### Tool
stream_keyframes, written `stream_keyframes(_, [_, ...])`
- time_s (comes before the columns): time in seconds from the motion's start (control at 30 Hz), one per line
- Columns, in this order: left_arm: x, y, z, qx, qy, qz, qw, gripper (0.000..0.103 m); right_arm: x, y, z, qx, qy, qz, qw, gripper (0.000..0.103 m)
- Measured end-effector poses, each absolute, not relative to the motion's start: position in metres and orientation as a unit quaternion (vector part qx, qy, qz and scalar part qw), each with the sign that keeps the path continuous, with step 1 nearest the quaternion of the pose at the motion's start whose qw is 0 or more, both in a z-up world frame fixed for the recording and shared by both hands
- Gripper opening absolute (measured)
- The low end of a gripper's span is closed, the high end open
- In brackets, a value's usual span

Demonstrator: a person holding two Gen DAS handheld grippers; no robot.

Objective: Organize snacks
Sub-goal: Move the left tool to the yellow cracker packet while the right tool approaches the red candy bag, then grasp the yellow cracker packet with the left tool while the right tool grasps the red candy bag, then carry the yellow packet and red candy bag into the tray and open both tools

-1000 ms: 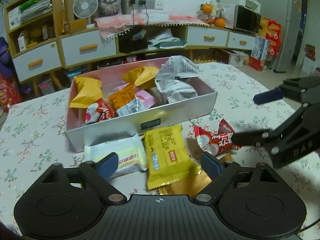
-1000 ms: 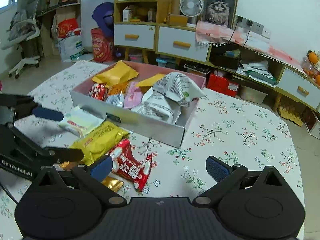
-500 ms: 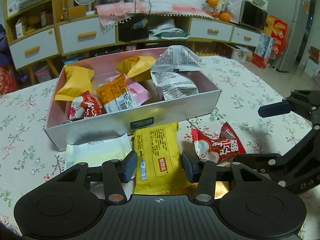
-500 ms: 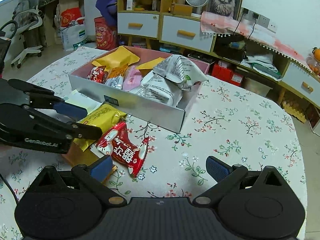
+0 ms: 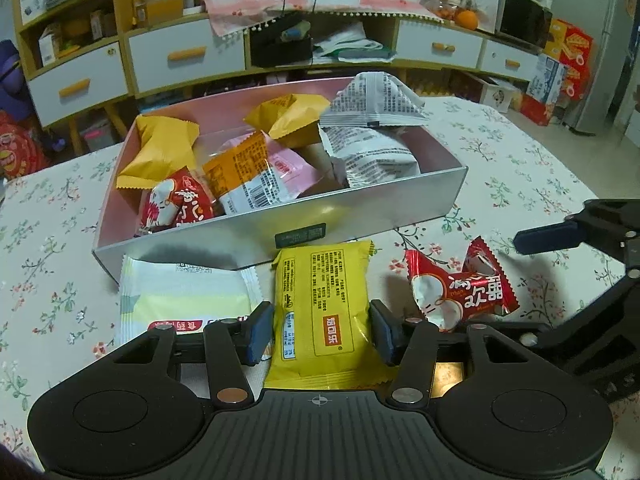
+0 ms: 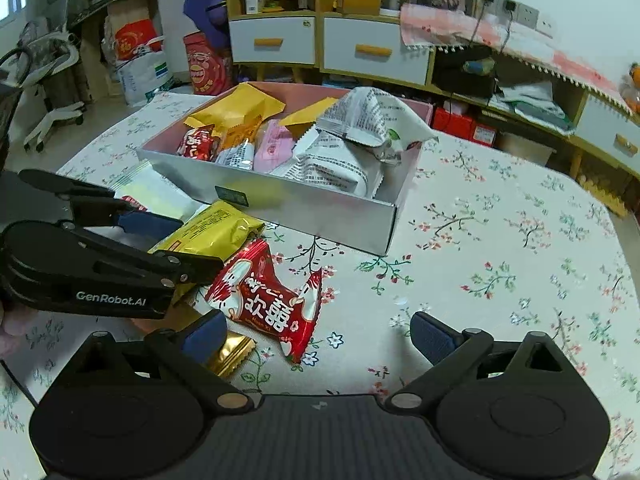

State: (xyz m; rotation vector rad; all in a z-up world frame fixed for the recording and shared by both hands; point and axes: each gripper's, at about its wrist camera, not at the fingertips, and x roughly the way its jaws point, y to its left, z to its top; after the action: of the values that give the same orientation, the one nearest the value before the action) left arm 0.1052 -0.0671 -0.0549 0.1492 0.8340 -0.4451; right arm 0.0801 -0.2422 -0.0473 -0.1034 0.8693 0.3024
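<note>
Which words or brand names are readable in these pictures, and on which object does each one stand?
"GenRobot.AI": side of the left gripper.
"欢囍": red snack packet on the table.
Small print on the yellow packet, the white packet and the packets in the box: too small to read.

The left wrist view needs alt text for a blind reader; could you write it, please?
The left gripper straddles a yellow snack pack on a floral table, its jaws opening. Behind it a box holds snacks; a pale pack and a red pack flank the yellow one.

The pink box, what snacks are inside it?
Inside the pink box: two yellow packets, a red one, an orange one, a pink one, two white printed ones. Anything underneath is covered.
</note>
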Motion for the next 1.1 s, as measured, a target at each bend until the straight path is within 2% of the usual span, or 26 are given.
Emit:
stream_keyframes(0.3, [0.107, -0.061, -0.058, 0.048, 0.398, -0.228, 0.888, 0.05, 0.084, -0.237, -0.054, -0.034, 0.422, 0.15, 0.893, 0.053])
stream_keyframes(0.4, [0.106, -0.061, -0.057, 0.046, 0.398, -0.226, 0.888, 0.048, 0.083, -0.236, -0.053, -0.035, 0.416, 0.156, 0.895, 0.044])
stream_keyframes(0.5, [0.106, -0.061, -0.057, 0.043, 0.4, -0.226, 0.887, 0.048, 0.083, -0.235, -0.052, -0.034, 0.41, 0.164, 0.896, 0.032])
stream_keyframes(0.57, [0.106, -0.061, -0.056, 0.042, 0.401, -0.227, 0.887, 0.048, 0.083, -0.236, -0.051, -0.035, 0.407, 0.169, 0.897, 0.014])
stream_keyframes(0.63, [0.105, -0.061, -0.056, 0.04, 0.401, -0.226, 0.887, 0.048, 0.083, -0.236, -0.05, -0.038, 0.406, 0.172, 0.897, 0.005])
stream_keyframes(1.1, [0.102, -0.053, -0.039, 0.022, 0.392, -0.231, 0.89, 0.047, 0.083, -0.242, -0.036, -0.036, 0.384, 0.164, 0.908, 0.005])
